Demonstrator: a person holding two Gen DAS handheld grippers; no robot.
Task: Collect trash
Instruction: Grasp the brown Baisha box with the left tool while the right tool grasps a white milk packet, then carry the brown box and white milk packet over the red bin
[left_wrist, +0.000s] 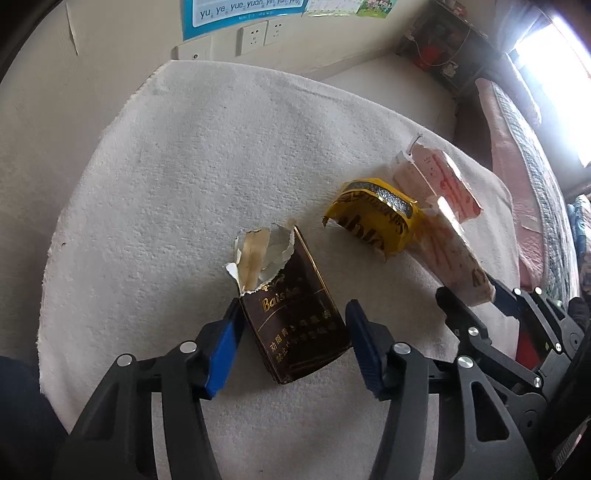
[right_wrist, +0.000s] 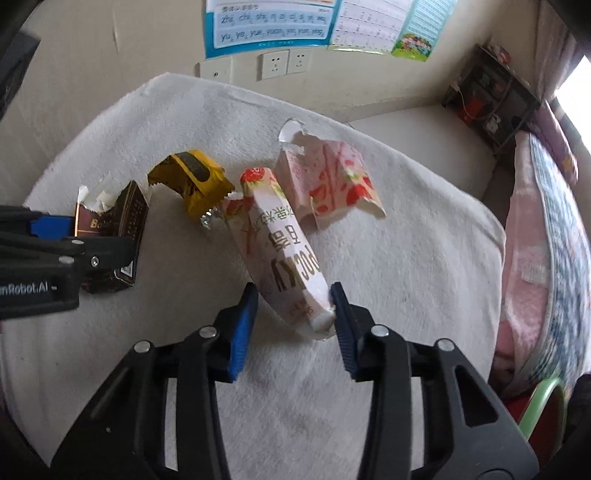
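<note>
Nearest the left wrist camera, we found the left gripper (left_wrist: 295, 325) pointing steeply down with its jaws straddling the brown pack (left_wrist: 295, 310). The left pad (left_wrist: 225, 350) touched the pack's edge; the right pad (left_wrist: 364, 347) stood just clear of it, so the jaws were spread around the pack and not yet pinching it. The pack lay on the white towel (left_wrist: 166, 166), its torn foil top pointing away from us. Nearest the right wrist camera, we found the right gripper (right_wrist: 293, 306) straddling the near end of the pink Pocky wrapper (right_wrist: 280, 254). The right pad (right_wrist: 343, 328) touched the wrapper's end, while the left pad (right_wrist: 242, 332) stood just beside it with a narrow gap, so we could not tell whether the grip had closed. The wrapper ran diagonally away from the gripper across the towel. Beyond it, to the left, lay the yellow wrapper (right_wrist: 194, 177), touching the Pocky wrapper's far end. To the right lay the torn pink box (right_wrist: 332, 181), opened flat. Farthest back, we saw wall sockets (right_wrist: 284, 62) and a blue poster (right_wrist: 269, 26) on the wall.
</note>
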